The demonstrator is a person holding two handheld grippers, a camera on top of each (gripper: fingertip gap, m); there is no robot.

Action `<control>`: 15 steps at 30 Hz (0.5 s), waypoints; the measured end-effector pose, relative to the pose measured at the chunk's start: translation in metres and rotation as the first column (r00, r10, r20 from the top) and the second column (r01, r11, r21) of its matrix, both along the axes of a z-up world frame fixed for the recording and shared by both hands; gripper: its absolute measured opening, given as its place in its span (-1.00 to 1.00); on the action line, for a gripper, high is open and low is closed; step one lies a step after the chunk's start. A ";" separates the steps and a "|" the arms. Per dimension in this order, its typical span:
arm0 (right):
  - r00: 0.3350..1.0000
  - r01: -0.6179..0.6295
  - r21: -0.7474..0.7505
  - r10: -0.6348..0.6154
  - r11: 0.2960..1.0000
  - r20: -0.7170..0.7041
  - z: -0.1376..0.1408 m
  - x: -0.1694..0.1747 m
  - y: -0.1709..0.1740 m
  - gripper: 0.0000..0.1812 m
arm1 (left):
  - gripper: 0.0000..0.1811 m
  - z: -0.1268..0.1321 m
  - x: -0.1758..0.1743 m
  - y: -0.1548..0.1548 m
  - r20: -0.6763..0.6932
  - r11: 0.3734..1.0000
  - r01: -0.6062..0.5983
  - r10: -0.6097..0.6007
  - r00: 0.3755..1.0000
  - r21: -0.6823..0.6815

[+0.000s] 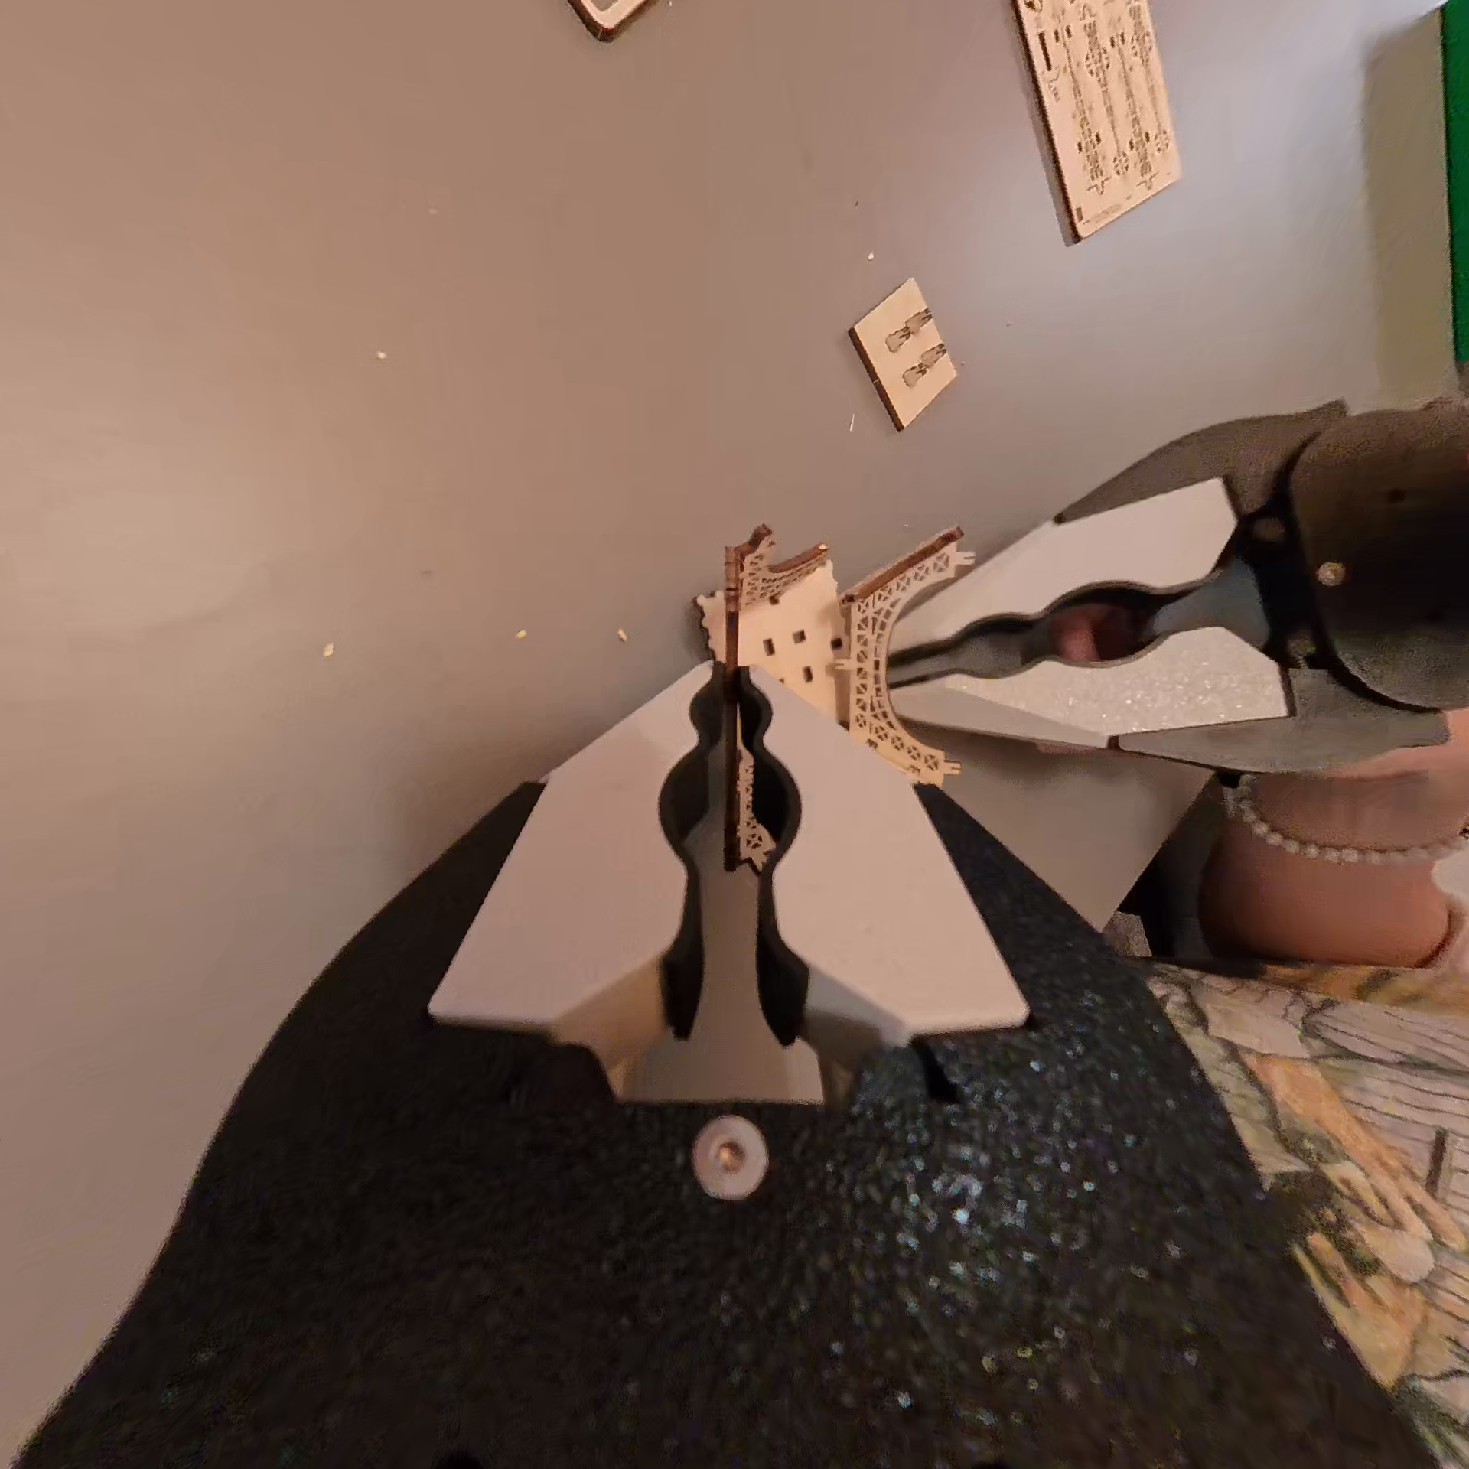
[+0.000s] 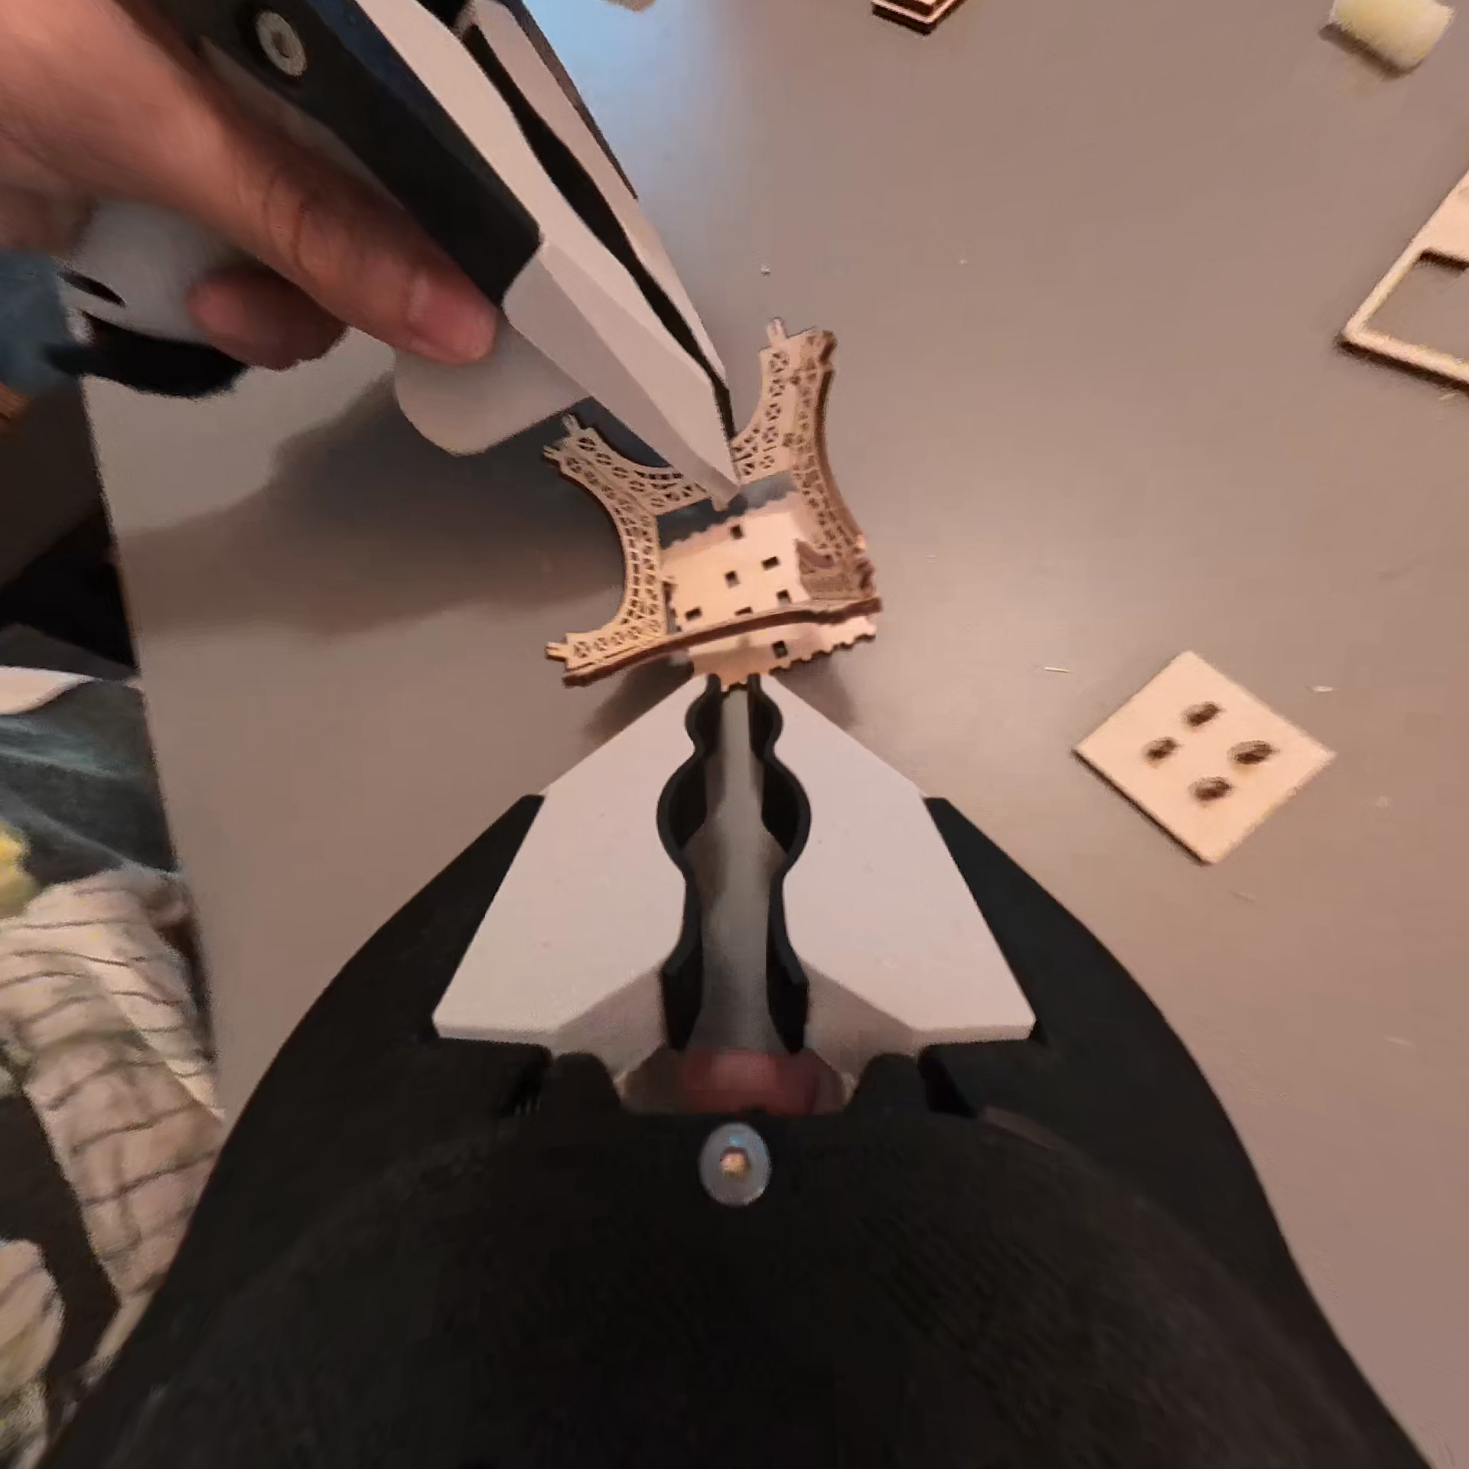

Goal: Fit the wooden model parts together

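Observation:
A half-built wooden model hangs between both grippers above the grey table (image 1: 358, 397). It is a square plate with small slots (image 1: 795, 636) (image 2: 731, 564) with lattice arch sides (image 1: 874, 660) (image 2: 636, 556). My left gripper (image 1: 727, 676) is shut on one lattice arch (image 1: 747, 803), seen edge-on between its pads. In the right wrist view the left gripper (image 2: 715, 461) comes in from the upper left, at the plate's far edge. My right gripper (image 2: 735, 687) is shut on the plate's scalloped near edge. It enters the left wrist view (image 1: 894, 676) from the right.
A small square wooden piece with cutouts (image 1: 906, 354) (image 2: 1204, 755) lies flat on the table. A cut parts sheet (image 1: 1097, 111) and an empty wooden frame (image 2: 1407, 318) lie farther off. A hand (image 2: 278, 199) and a wrist with a bead bracelet (image 1: 1335, 835) hold the grippers. Patterned cloth (image 1: 1312, 1113) lies beside the table. The grippers' ends are close to 5 cm from one another.

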State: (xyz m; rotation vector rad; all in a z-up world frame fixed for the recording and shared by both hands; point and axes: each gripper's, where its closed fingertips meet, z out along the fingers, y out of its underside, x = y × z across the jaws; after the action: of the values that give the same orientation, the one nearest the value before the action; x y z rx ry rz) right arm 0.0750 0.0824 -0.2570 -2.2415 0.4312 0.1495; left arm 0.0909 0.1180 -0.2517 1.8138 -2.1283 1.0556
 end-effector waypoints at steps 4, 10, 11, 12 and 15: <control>0.998 0.014 0.056 -0.010 0.998 -0.061 0.003 -0.009 0.009 -0.99 | -1.00 0.001 0.000 0.006 0.021 0.999 0.016 -0.017 1.000 0.029; 0.999 0.022 0.038 -0.021 0.999 -0.029 0.008 0.001 -0.001 -0.67 | -1.00 0.006 0.003 0.002 0.030 0.997 0.076 -0.076 0.997 0.022; 1.000 0.030 0.035 -0.030 0.999 -0.001 0.011 0.007 -0.005 -0.65 | -1.00 0.004 0.004 0.002 0.027 0.997 0.077 -0.078 0.997 0.030; 0.999 0.027 0.032 -0.028 0.999 0.025 0.013 0.011 -0.008 -0.62 | -1.00 0.003 0.004 0.001 0.023 0.997 0.077 -0.078 0.997 0.026; 0.997 0.017 -0.002 -0.016 1.000 0.078 0.014 0.015 -0.016 -0.64 | -1.00 0.002 0.004 -0.002 0.012 0.997 0.077 -0.077 0.997 0.006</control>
State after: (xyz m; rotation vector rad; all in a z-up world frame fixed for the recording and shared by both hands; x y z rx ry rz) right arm 0.0905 0.0664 -0.2432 -2.2378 0.4081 0.0531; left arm 0.0946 0.1156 -0.2502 1.7172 -2.1908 1.0463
